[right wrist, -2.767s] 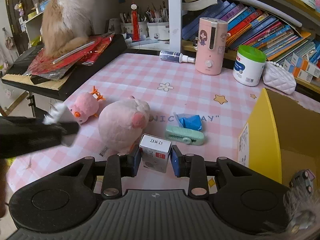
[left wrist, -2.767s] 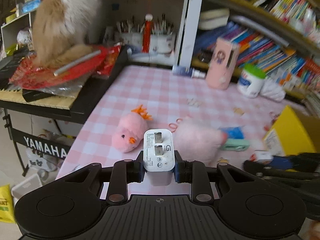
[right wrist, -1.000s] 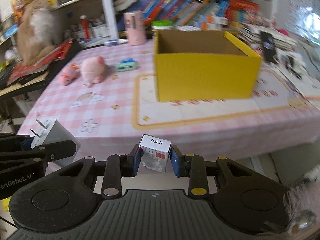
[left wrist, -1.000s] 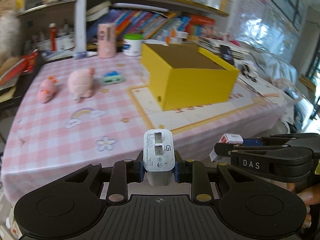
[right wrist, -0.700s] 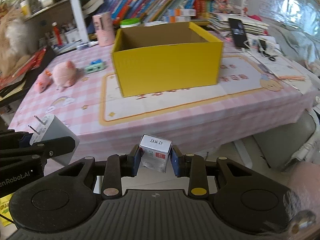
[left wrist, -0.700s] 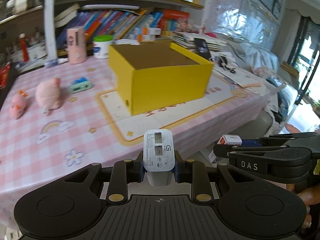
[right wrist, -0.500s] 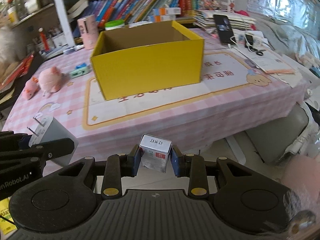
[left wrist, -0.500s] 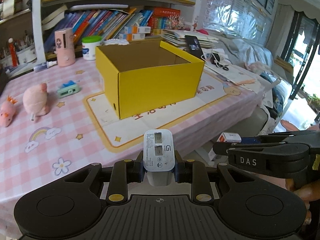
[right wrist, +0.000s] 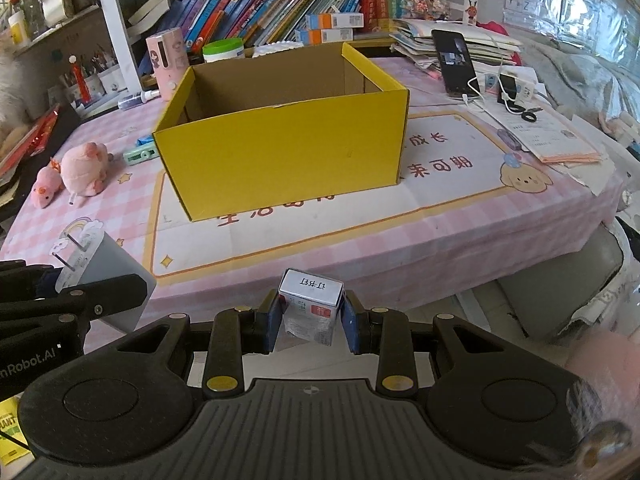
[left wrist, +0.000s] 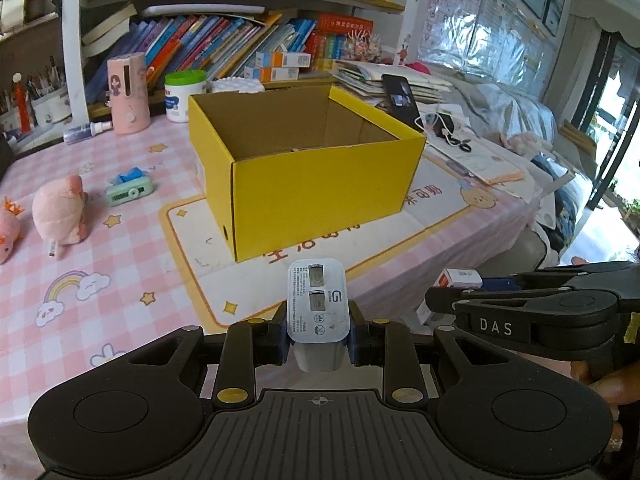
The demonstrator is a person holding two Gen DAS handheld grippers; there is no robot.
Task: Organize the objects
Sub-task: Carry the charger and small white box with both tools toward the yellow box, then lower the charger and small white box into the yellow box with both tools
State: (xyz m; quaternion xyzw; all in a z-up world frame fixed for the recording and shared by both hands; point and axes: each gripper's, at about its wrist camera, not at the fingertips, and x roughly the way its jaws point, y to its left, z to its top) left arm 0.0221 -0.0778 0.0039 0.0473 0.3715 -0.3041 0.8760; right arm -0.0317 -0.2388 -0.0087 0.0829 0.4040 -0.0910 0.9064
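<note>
The left gripper (left wrist: pixel 319 340) is clamping a white charger (left wrist: pixel 318 304), jaws closed against its sides, prong face toward the camera. The right gripper (right wrist: pixel 311 322) is pinching a small carton (right wrist: pixel 311 300) between closed jaws. Both grippers are hovering off the near edge of the table (right wrist: pixel 440 236), facing the open yellow box (right wrist: pixel 280 148). Two pink plush toys (right wrist: pixel 82 170) and a green stapler (left wrist: pixel 128 192) are lying left of the box.

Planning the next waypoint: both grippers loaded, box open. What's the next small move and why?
Probably bring the left gripper forward over the yellow box: it grips the white charger, the right gripper grips the small carton, both short of the table edge.
</note>
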